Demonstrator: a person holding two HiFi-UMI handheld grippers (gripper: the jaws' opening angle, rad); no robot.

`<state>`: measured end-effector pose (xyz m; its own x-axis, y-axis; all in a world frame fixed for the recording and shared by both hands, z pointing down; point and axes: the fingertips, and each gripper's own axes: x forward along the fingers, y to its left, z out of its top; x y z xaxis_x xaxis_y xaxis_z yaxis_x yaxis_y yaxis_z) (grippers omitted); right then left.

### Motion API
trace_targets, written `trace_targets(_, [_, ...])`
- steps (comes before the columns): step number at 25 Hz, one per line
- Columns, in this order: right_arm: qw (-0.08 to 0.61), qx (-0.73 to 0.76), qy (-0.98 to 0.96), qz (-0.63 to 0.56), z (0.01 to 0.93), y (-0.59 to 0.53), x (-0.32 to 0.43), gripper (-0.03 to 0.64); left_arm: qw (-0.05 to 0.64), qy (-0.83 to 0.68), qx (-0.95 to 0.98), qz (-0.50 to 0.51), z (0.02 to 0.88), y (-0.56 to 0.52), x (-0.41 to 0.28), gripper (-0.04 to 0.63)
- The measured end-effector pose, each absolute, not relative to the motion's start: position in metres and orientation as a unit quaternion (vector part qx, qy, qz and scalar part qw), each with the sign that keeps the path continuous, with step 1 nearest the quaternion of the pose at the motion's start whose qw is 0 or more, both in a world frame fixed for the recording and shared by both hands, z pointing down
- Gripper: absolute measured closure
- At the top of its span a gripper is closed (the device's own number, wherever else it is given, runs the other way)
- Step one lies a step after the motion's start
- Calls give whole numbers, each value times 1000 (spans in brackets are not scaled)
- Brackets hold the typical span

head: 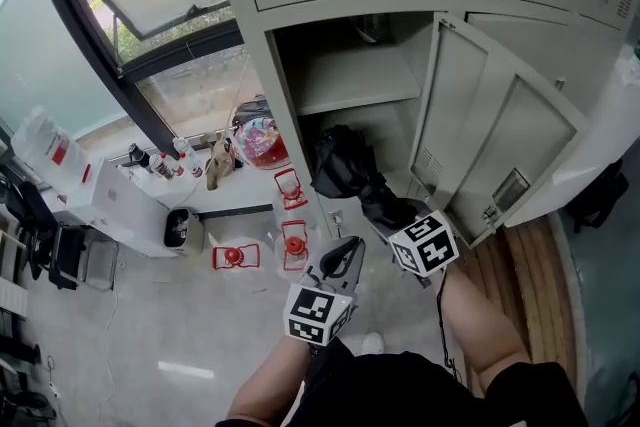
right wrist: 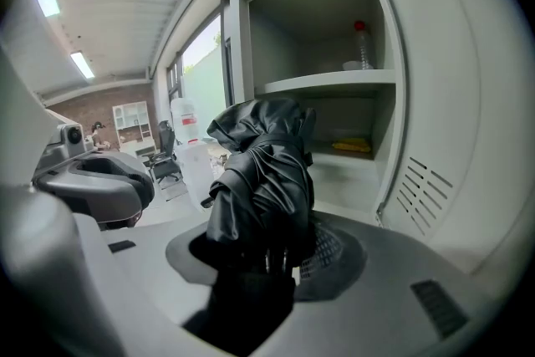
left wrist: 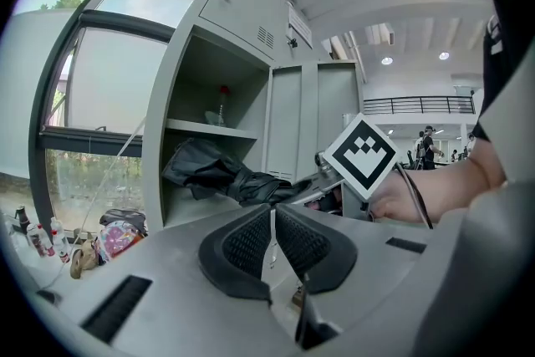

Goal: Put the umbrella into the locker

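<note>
**Umbrella (right wrist: 263,180) held at the mouth of the locker (head: 285,115)**

We are holding the black, folded umbrella clenched in our right gripper (right wrist: 276,251): its fingers (right wrist: 338,259) are gripping the near end, and the bundle is running straight ahead of them, its long axis pointing into the open locker. Our left gripper (left wrist: 272,217) is hanging just beside and a little behind, its fingers (left wrist: 242,242) pressed together on nothing, so the right hand is the nearer one and is doing the carrying. From the head view, the far end of the umbrella is lying across the opening of the lower compartment, under the shelf (head: 350,80); whether it is resting on the compartment floor we cannot tell. The door (head: 500,135) is standing wide open to the right, clear of the path. Further in, a yellow item (right wrist: 351,147) is lying towards the back of the lower compartment, and a bottle (right wrist: 360,44) is standing on the shelf above. We are judging that the coming move is a push straight along the umbrella's own axis, deeper under the shelf, before the fingers let go.
</note>
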<state>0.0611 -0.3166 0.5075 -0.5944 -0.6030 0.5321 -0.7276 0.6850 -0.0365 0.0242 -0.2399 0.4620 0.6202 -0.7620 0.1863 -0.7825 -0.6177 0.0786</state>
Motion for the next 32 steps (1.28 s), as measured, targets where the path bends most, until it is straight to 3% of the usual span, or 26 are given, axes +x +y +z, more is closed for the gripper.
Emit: trace_targets(32, [318,407,-850,102,530,-463,28,371,79,-375,920,80,470,-326,-6,569])
